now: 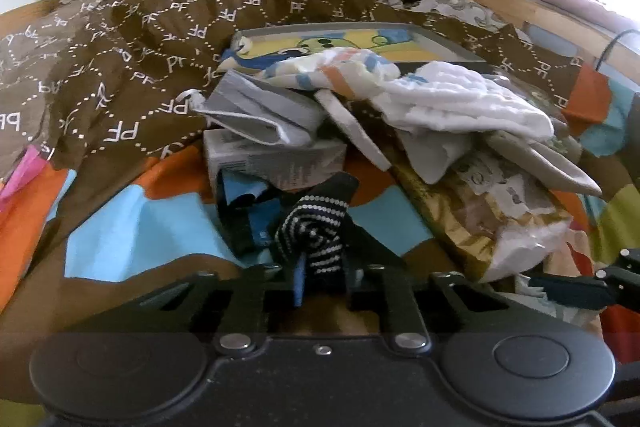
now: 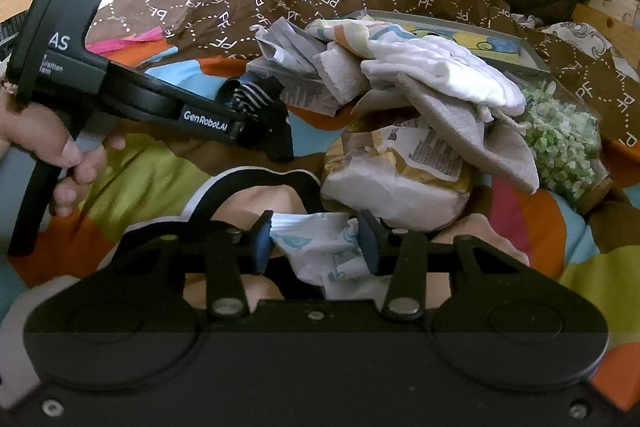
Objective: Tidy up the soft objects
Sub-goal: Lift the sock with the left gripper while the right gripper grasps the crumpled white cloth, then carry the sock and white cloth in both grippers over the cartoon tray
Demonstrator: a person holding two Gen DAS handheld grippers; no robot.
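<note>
Both hand-held grippers gripped soft items over a cluttered bed.

The left hand-held gripper (image 1: 320,259) was clamped narrow on a black-and-white striped sock (image 1: 316,231); the right hand-held gripper (image 2: 316,243) pinched a white printed cloth (image 2: 320,247). Both sat just before the heap of cloths (image 2: 440,75) on the colourful bedspread (image 1: 132,231).

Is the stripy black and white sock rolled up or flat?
Rolled up. The black-and-white striped sock shows its stripes curling in a spiral, bunched between the left gripper's pads.
</note>
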